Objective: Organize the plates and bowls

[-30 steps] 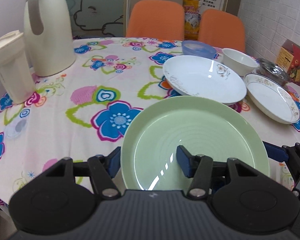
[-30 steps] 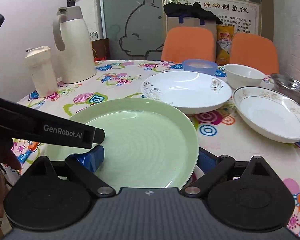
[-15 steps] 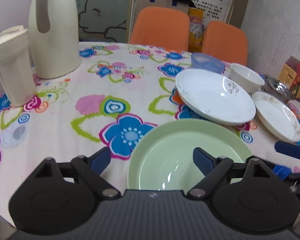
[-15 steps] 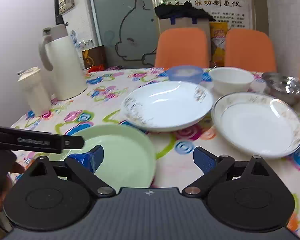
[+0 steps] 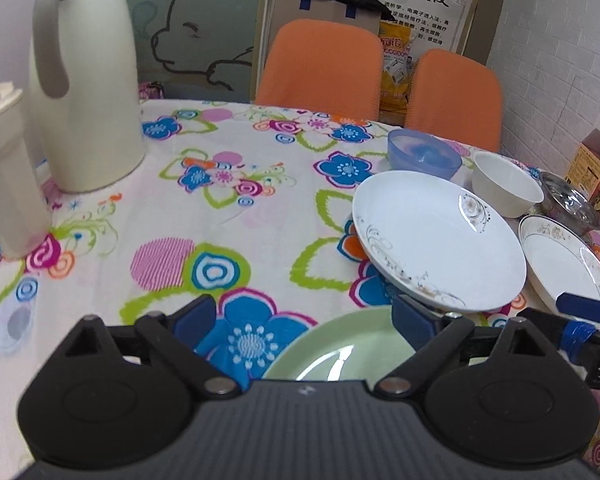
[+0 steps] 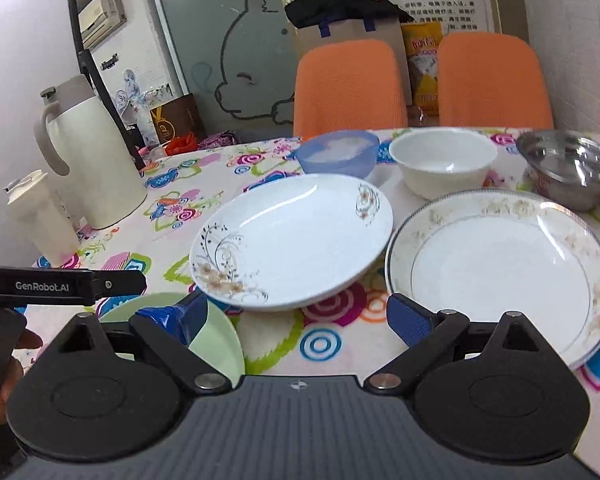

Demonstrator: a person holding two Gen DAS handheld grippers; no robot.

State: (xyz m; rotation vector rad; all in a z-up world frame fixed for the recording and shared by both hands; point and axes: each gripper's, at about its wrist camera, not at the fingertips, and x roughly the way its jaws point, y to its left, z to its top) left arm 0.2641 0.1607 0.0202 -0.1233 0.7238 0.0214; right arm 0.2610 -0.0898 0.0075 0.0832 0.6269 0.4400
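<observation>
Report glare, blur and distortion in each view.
Left wrist view: a white glare streak on the pale green round plate, dark fisheye corners, and the cream plastic jug soft at the edge. Right wrist view: highlights on the steel bowl, with a bowed wall edge.

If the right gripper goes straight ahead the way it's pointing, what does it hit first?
Most likely the near rim of the white floral plate; the open right gripper points at it, with only tablecloth between. Depth is uncertain.

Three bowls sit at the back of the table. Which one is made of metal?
The shiny steel bowl, farthest right in the row. Beside it stands a white bowl, then a translucent blue bowl; only the steel one shows mirror-like reflections.
</observation>
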